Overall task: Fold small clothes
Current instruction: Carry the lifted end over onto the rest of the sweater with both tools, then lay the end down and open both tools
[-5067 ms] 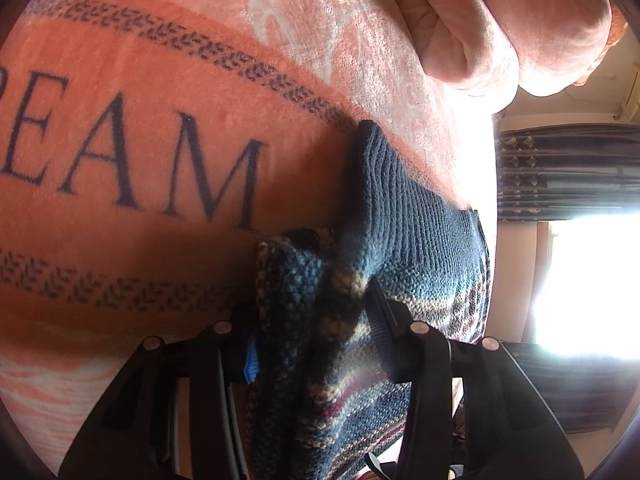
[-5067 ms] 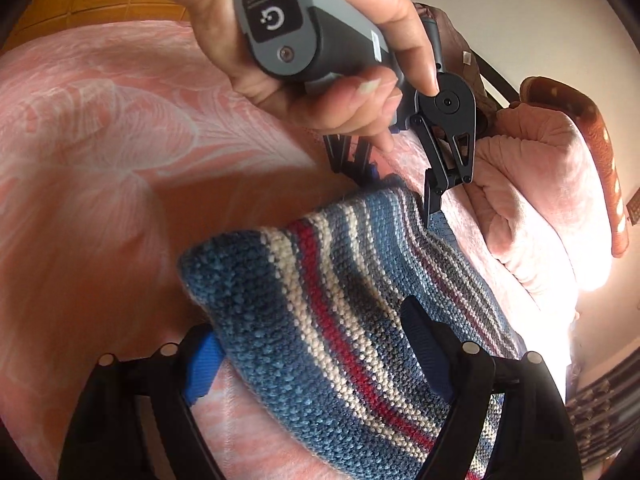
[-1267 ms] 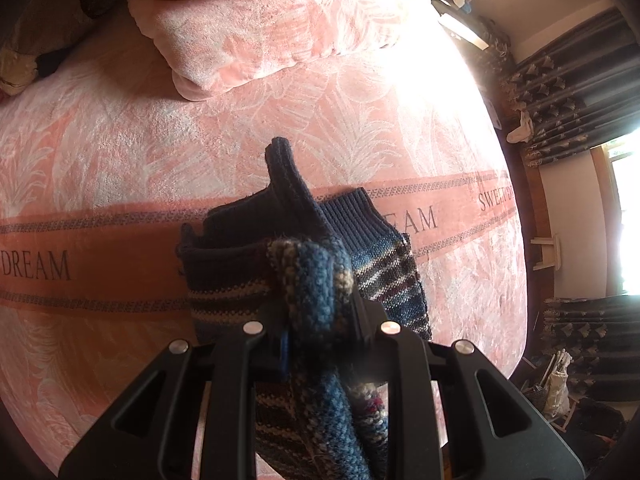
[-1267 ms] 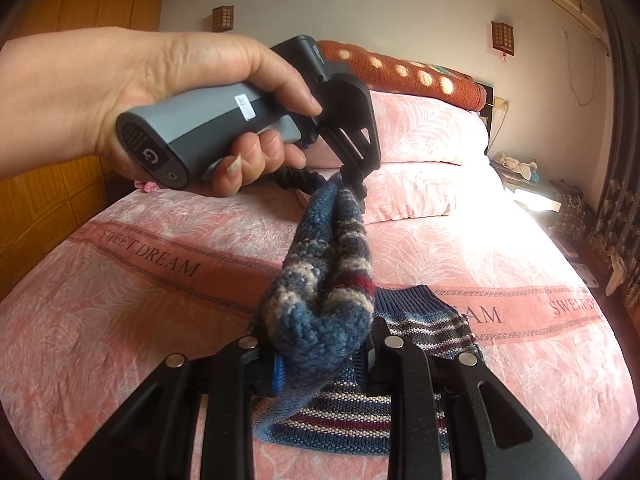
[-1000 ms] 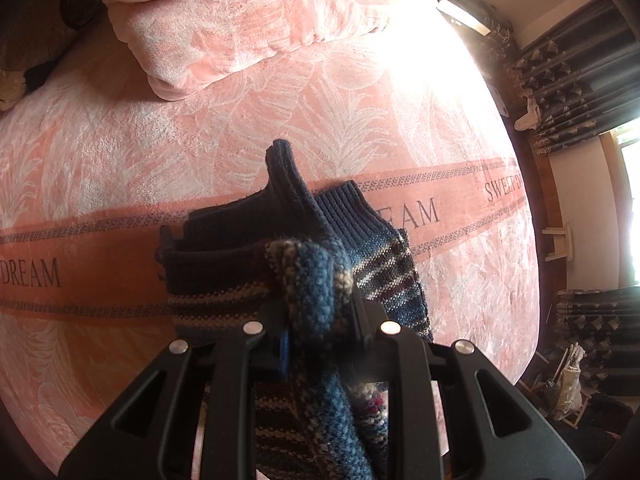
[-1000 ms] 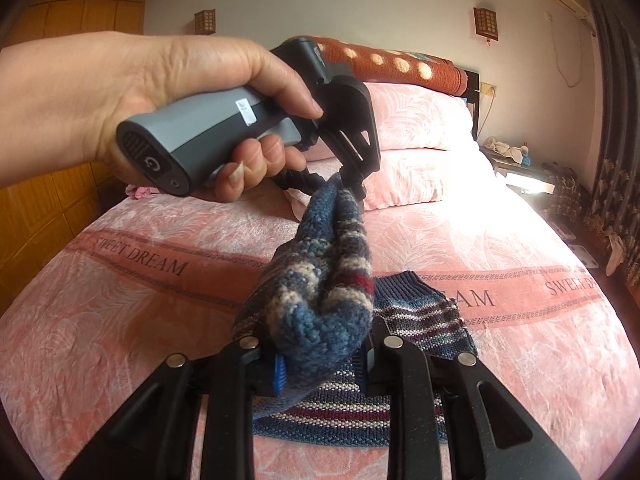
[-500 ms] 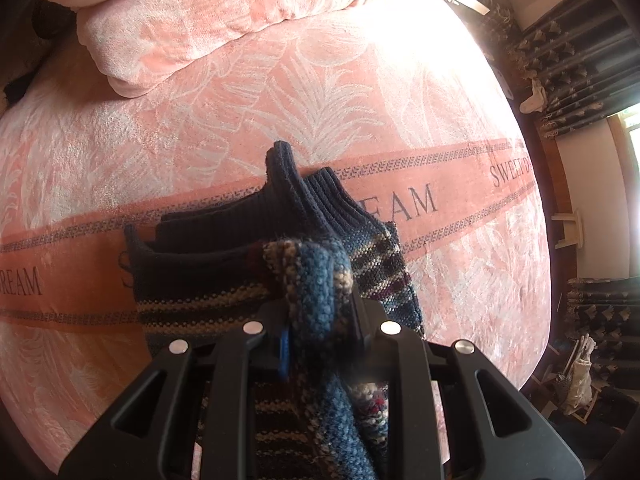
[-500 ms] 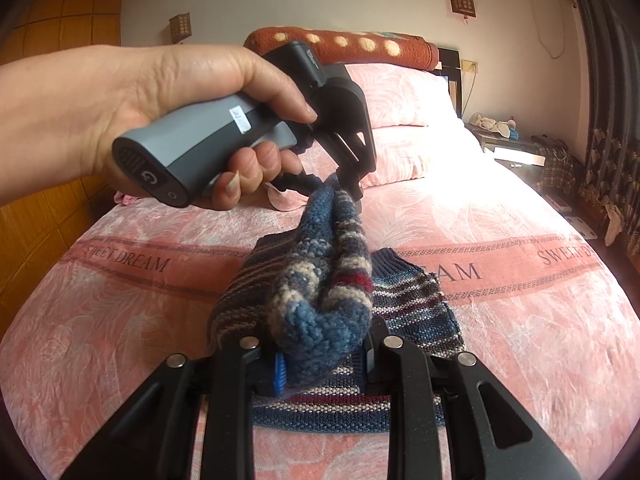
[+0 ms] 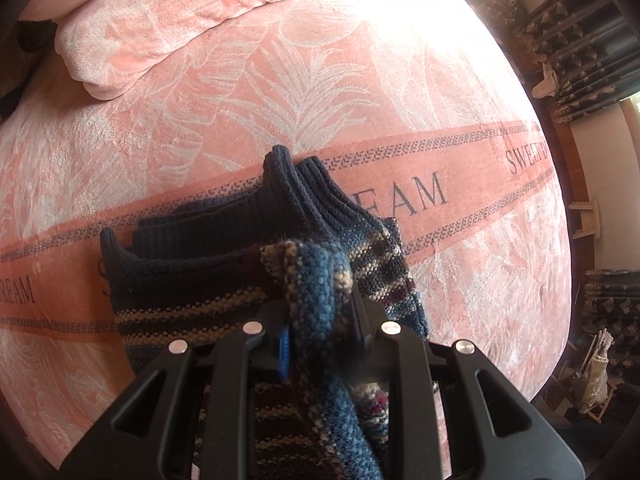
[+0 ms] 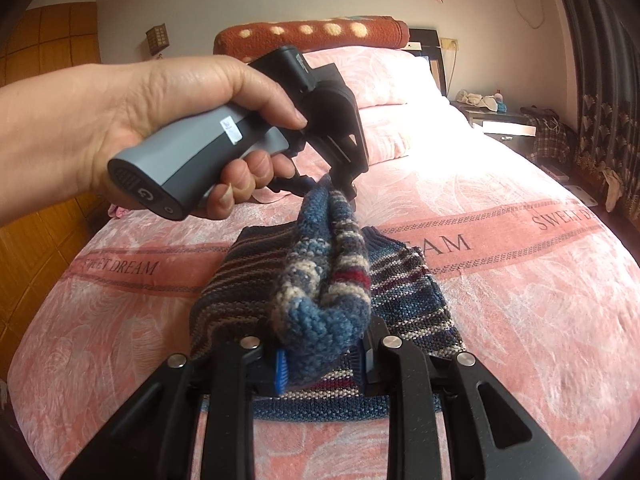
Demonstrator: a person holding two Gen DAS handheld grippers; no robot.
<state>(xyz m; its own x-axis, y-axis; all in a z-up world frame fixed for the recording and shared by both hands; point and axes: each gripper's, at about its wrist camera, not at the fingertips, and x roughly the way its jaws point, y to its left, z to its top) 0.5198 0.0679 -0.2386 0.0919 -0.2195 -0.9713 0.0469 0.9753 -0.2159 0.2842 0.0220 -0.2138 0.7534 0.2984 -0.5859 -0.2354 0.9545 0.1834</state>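
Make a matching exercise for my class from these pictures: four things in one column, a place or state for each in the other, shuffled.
Things:
1. sweater
2. left gripper
3. pillow
4. spotted blanket

Places or states:
A. draped over the headboard
B. held in a hand above the bed
C. at the head of the bed
D. pinched by both grippers, partly lying on the bed

Pairs: 1-D, 2-B, 3-C, 4-A

Sunlit pink bed [image 10: 520, 300], pillows [image 10: 380, 76], dark patterned curtains [image 10: 608, 112], wooden wall panelling [image 10: 36, 240].
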